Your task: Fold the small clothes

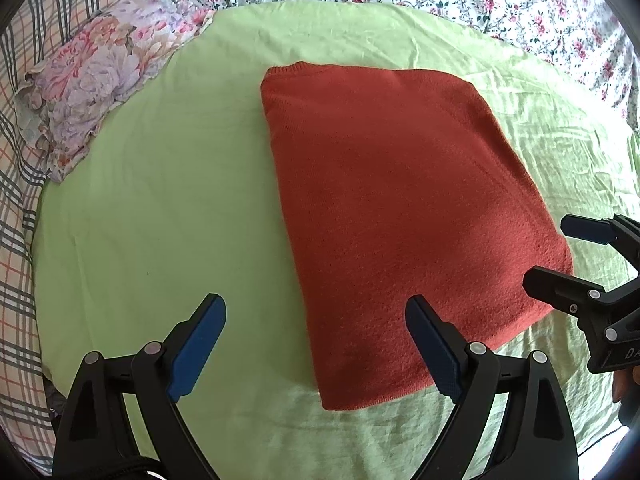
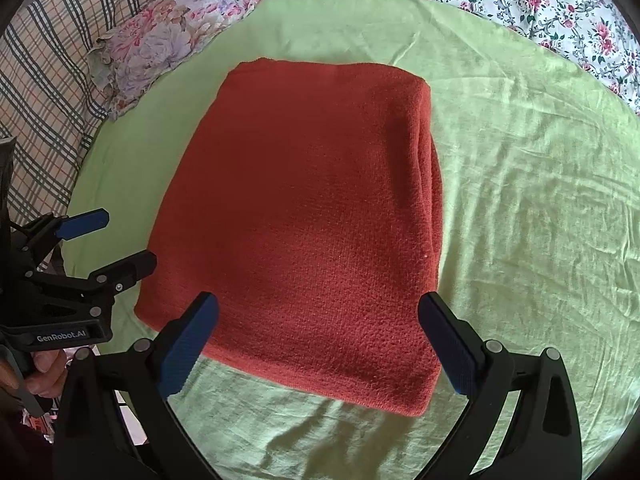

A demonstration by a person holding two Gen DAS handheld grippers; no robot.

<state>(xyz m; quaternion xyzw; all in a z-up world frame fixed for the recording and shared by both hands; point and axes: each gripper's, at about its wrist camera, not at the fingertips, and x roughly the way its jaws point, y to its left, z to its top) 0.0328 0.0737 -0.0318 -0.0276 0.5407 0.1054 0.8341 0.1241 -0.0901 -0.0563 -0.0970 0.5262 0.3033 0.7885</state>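
Left claw (image 1: 316, 344): we see its jaws spread wide and holding nothing, hovering over the near left edge of the red knit garment (image 1: 384, 208); one blue pad (image 1: 198, 350) sits over bare sheet, the other over the cloth.
Right claw (image 2: 320, 344): we find it wide as well, empty, poised above the near edge of the same garment (image 2: 304, 216); in the left view it enters from the right border.
Garment: it lies as a flat, compact rectangle near the middle of the green sheet (image 1: 168, 208) on the bed, with stacked layers showing along its right side in the right view.
Step in hand: we judge the folding to be late, perhaps between folds or finished, since neither claw touches the cloth.
Next move: if one more fold is wanted, we think both claws need to drop to the near edge, pinch all layers together and carry them to the far edge without letting the stack slide.
Surroundings: a floral pillow (image 1: 100, 80) rests at the far left, well apart from the garment; plaid bedding (image 1: 20, 240) and a flowered cover (image 1: 500, 4) ring the sheet.
Hidden: we cannot tell what kind of garment it is, how many layers it has, or whether sleeves are tucked inside.
Cut off: the hands holding the claws are mostly out of frame.
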